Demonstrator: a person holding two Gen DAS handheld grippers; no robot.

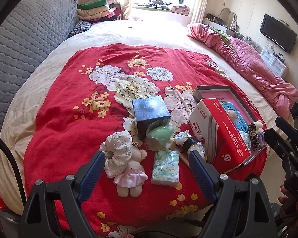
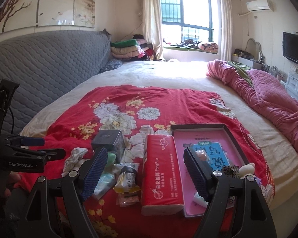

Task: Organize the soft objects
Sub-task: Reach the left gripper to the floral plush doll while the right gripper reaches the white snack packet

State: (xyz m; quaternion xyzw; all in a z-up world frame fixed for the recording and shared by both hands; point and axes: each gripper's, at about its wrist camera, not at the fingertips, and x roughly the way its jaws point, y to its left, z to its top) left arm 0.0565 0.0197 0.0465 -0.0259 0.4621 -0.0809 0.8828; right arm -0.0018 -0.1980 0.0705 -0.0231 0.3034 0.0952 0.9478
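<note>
Both the left gripper (image 1: 147, 161) and right gripper (image 2: 145, 170) are held wide open, nothing gripped. A doll (image 1: 127, 164) is seen at 6 o'clock of the blue box (image 1: 151, 113); the tray (image 2: 231, 138) lies at 3 o'clock.

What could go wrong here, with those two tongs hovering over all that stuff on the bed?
1. The doll lies close beside the tissue pack, so the open left tongs might pinch both at once.
2. The red tissue box leans against the tray; a nudge from the open right tongs could tip it.
3. The jar sits among loose wrappers and might roll on the soft red blanket.
</note>
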